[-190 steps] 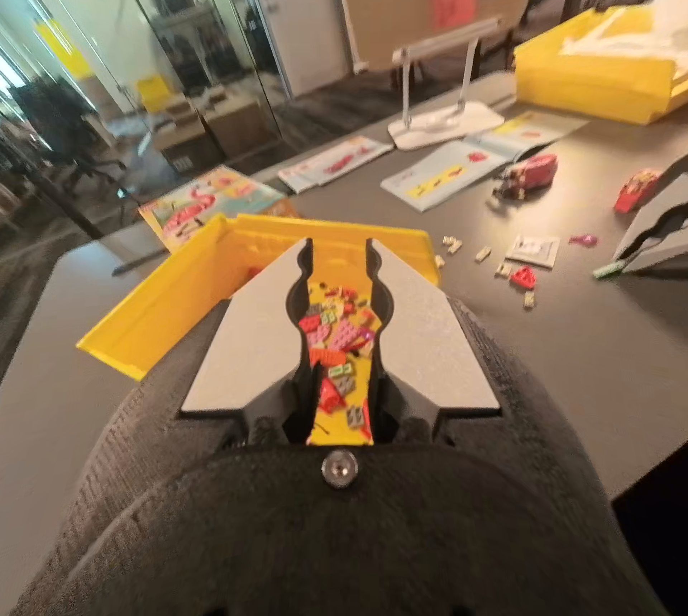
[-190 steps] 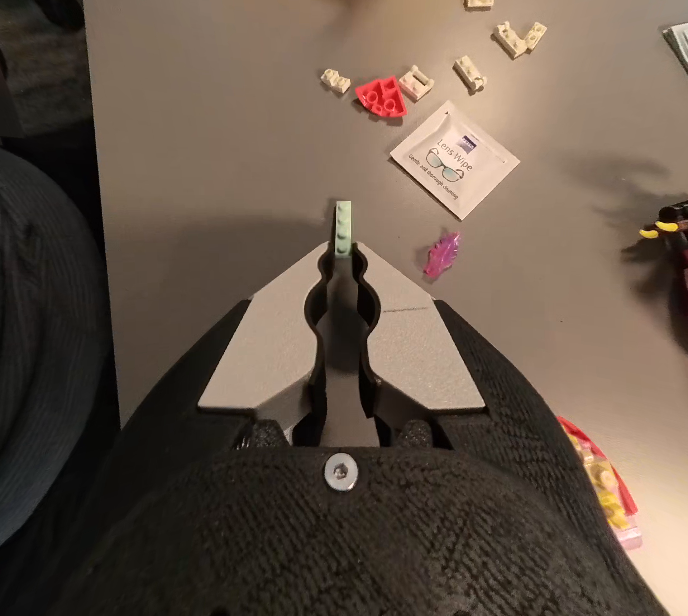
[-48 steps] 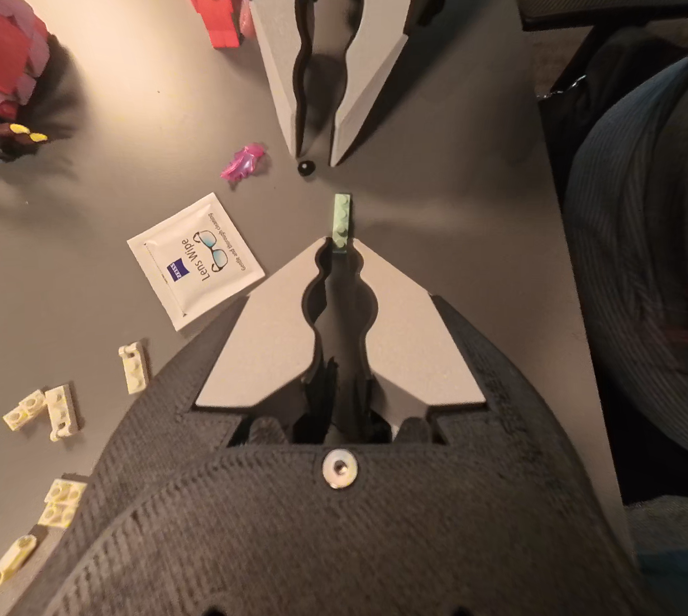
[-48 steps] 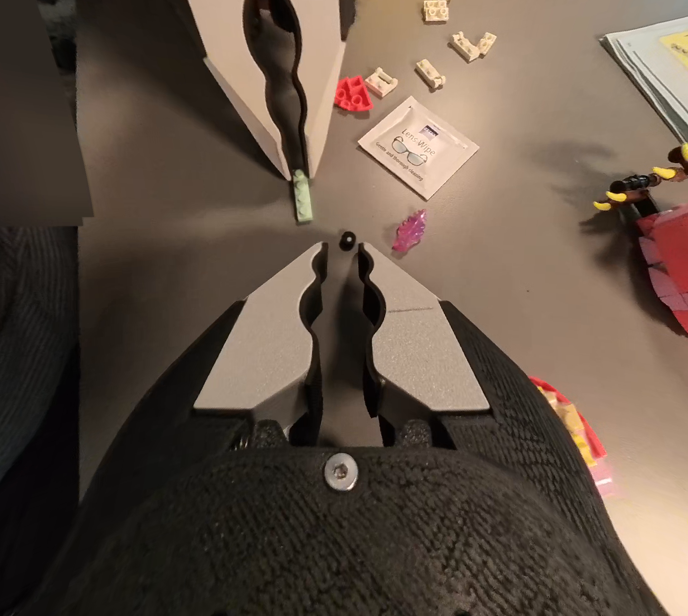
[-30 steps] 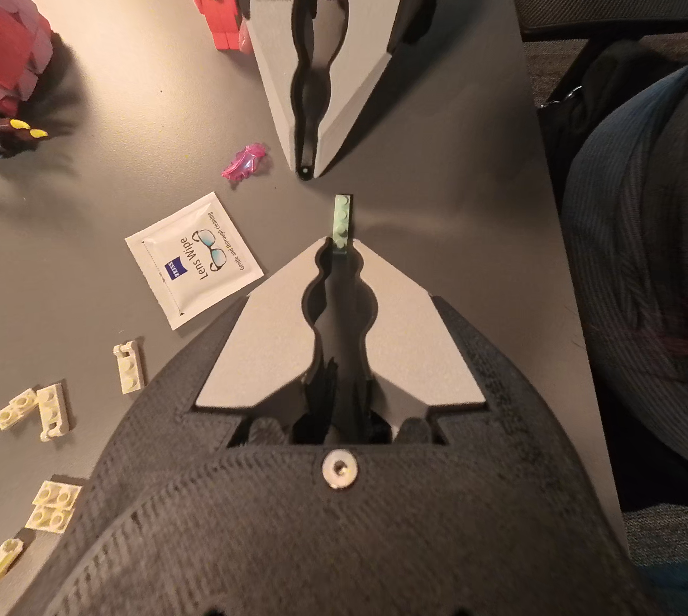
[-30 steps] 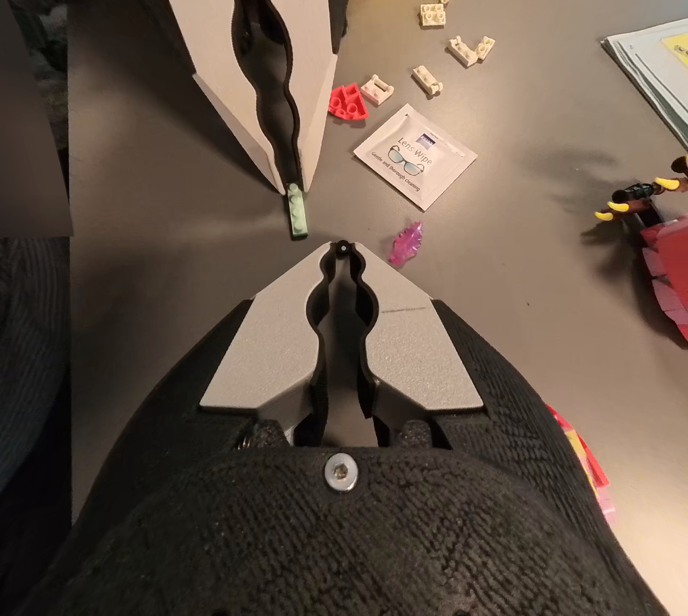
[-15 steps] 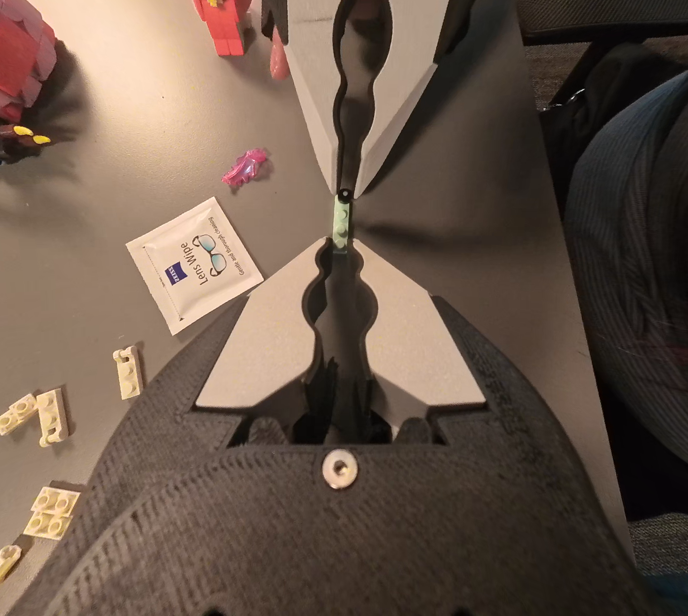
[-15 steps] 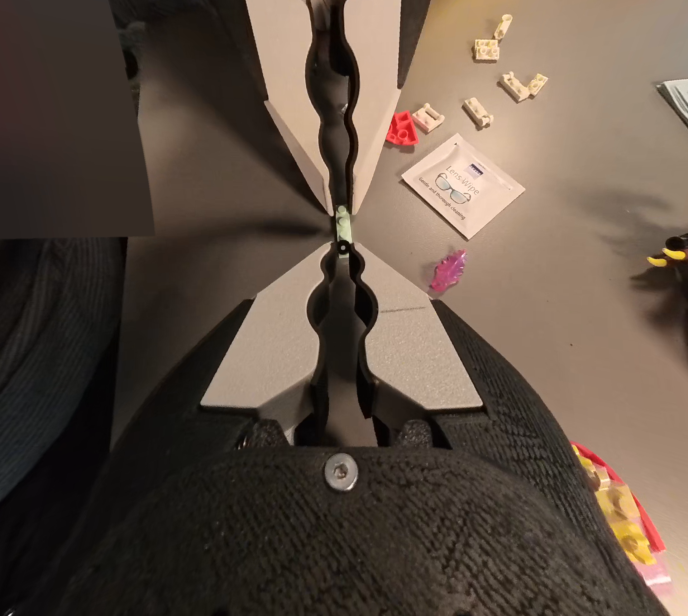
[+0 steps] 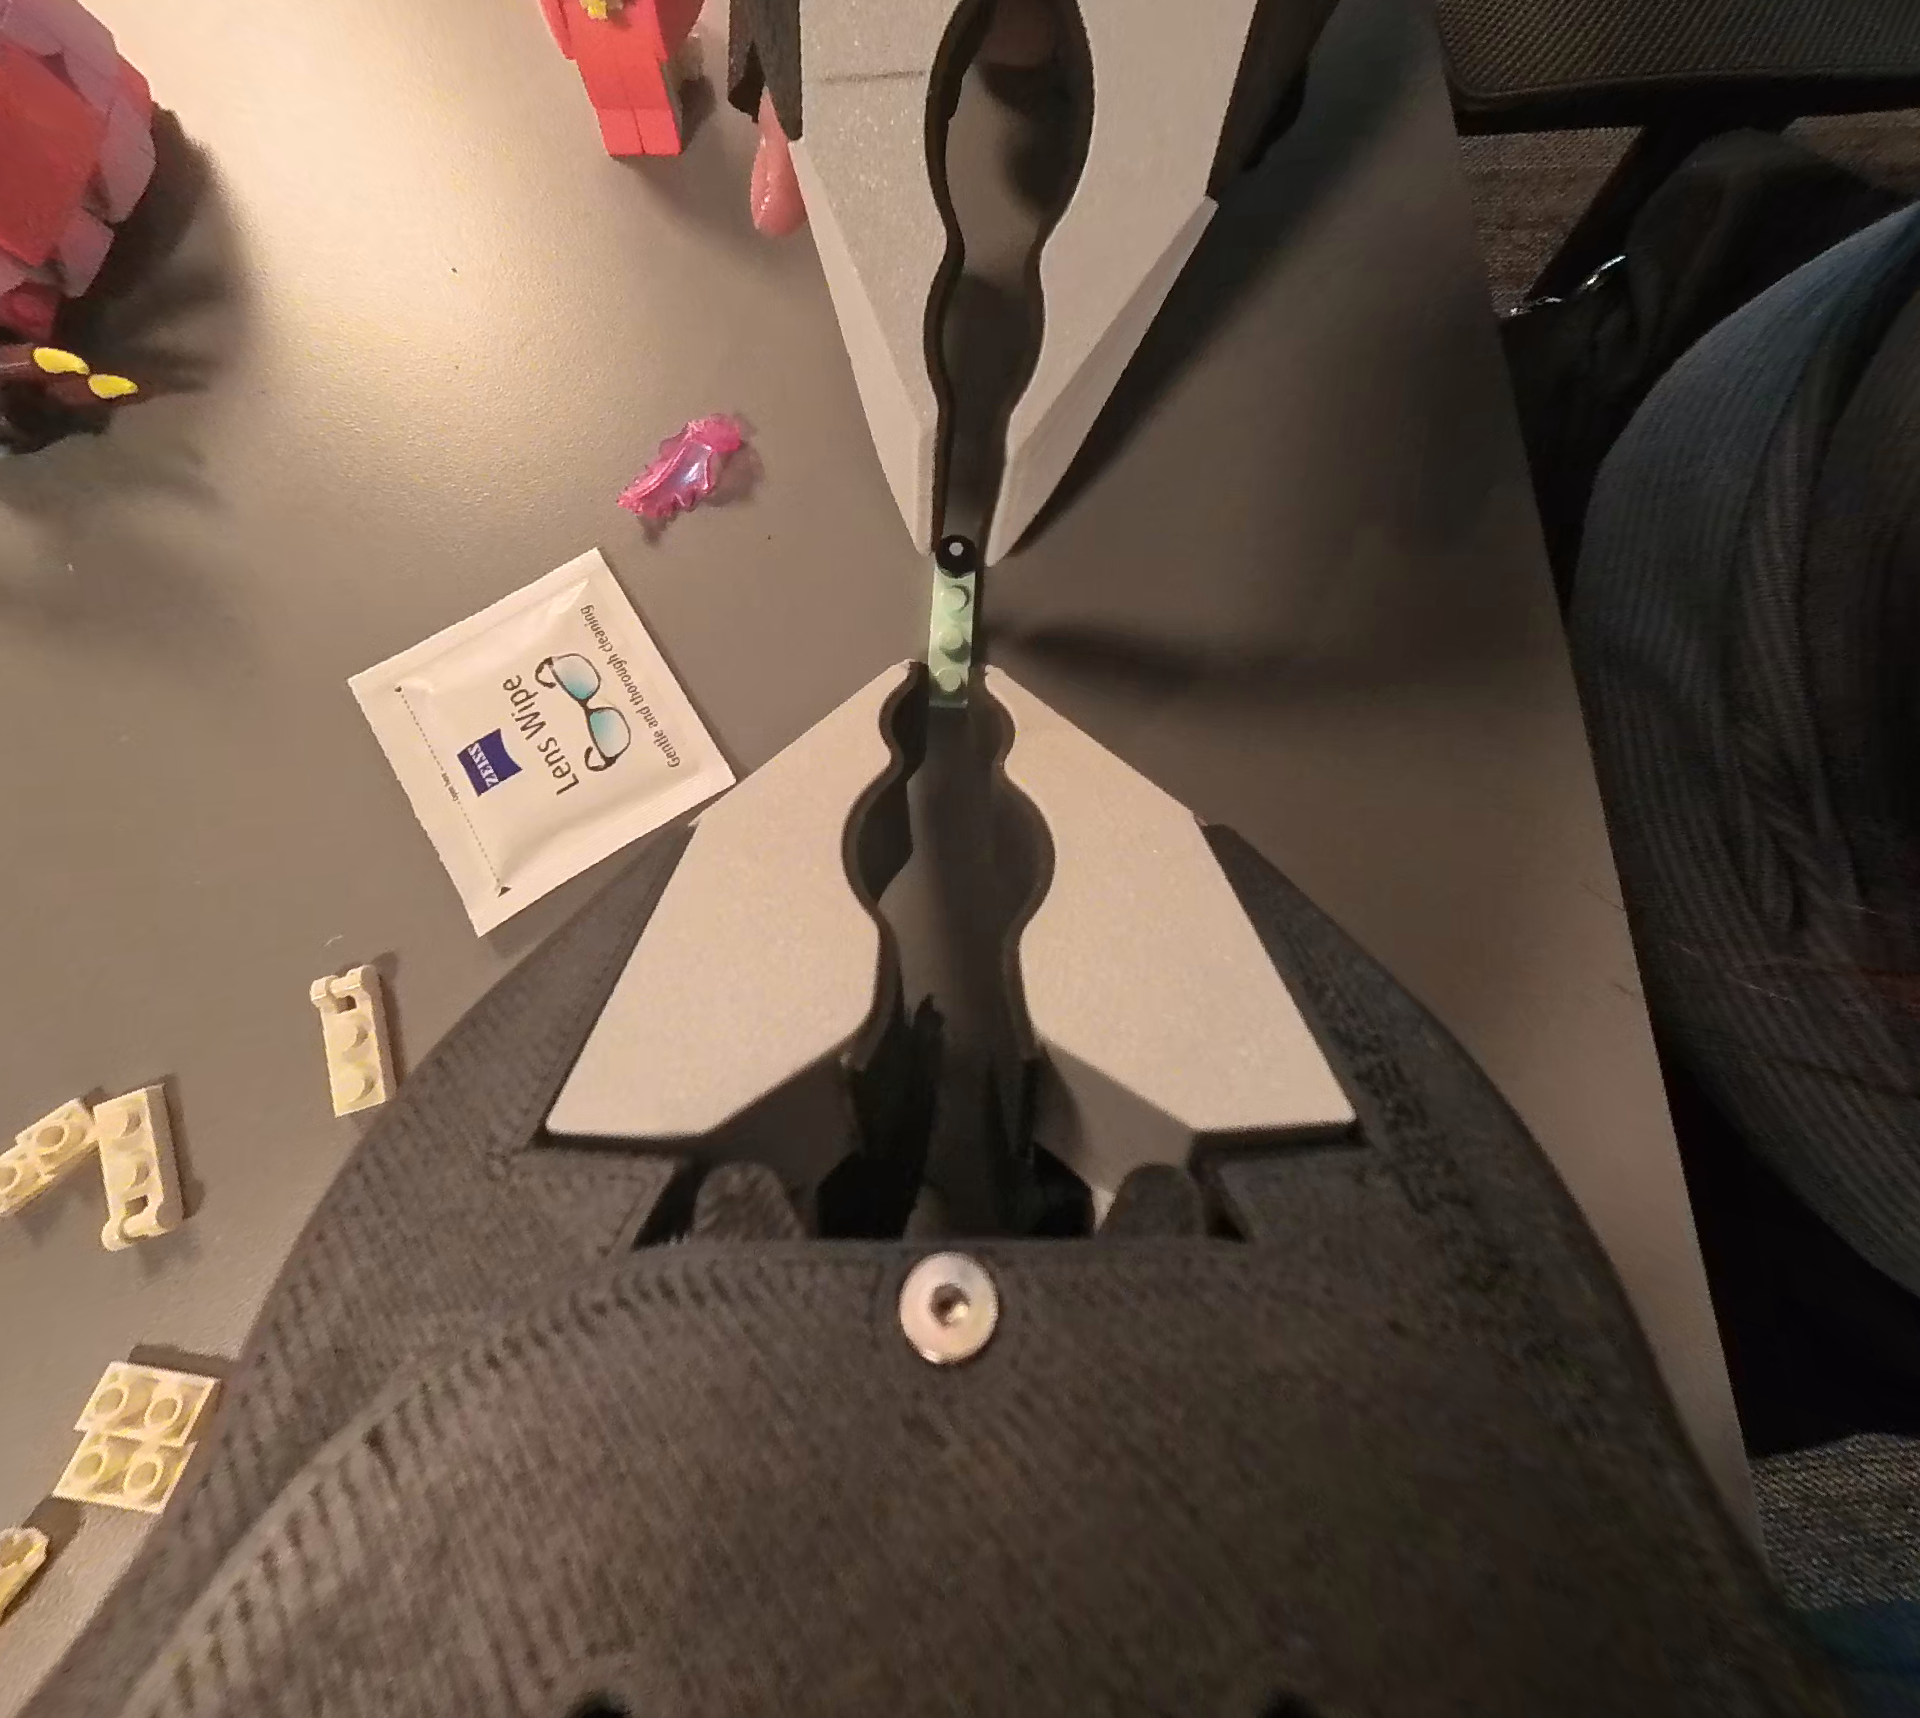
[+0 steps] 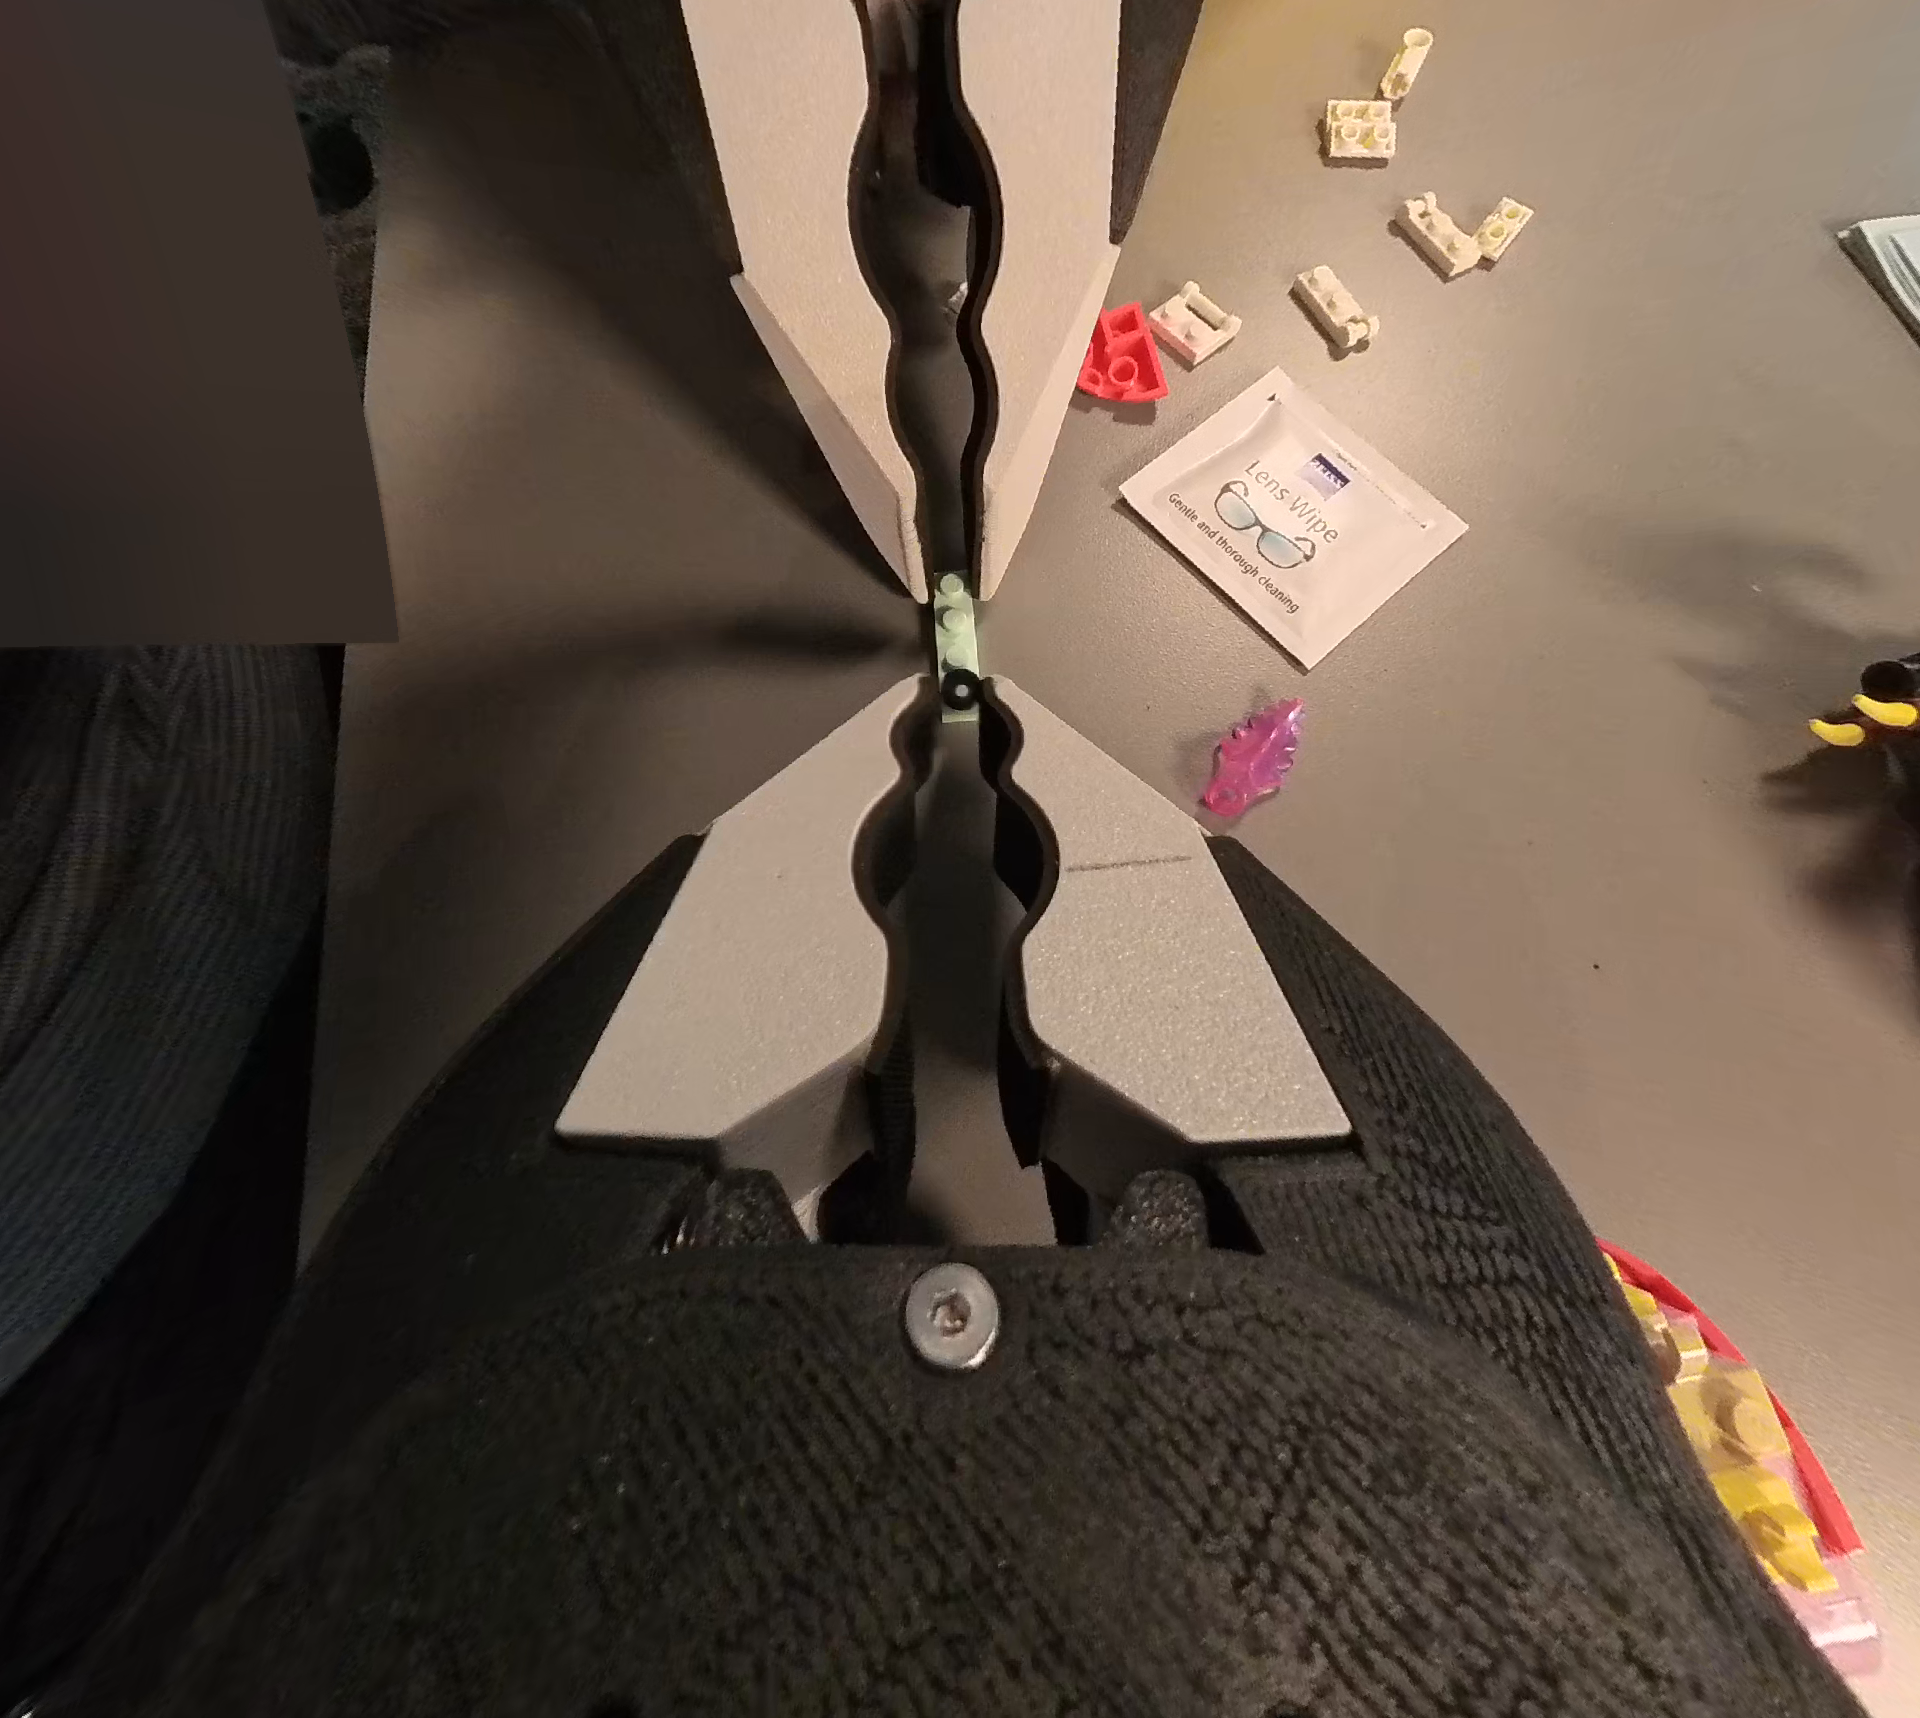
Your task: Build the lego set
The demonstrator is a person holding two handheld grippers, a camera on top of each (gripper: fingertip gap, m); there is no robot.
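Both tools meet tip to tip over the grey surface (image 9: 312, 318). The left tool (image 9: 951, 681) is pinched nearly shut on one end of a mint green plate (image 9: 954, 629). The right tool (image 10: 956, 689) is nearly shut on a tiny black round piece (image 10: 957, 689) sitting on the plate's other end. A white wipe packet (image 10: 1294, 515) lies near the plate.

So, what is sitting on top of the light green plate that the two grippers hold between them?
A small black round piece sits on the end stud of the light green plate, at the right gripper tips. Three studs stay bare. The plate's underside is hidden.
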